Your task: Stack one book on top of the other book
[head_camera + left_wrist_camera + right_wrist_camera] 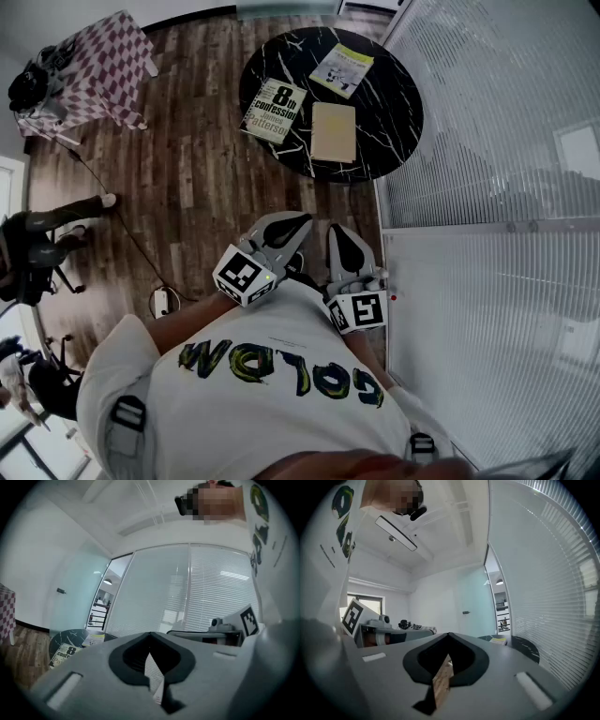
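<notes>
Holding the left tongs [291, 228] and right tongs [343, 246] closed and empty near our chest, we have stacked nothing: the novel [273, 111], tan book [334, 131] and yellow book [341, 68] lie separately on the counter [394, 103], well away.

The left gripper [292, 225] and the right gripper [343, 246] were held side by side, close in front of the person's chest [281, 375] and well short of the counter [384, 112]. Both pointed roughly level toward it, each with its jaws closed fully together and empty.
</notes>
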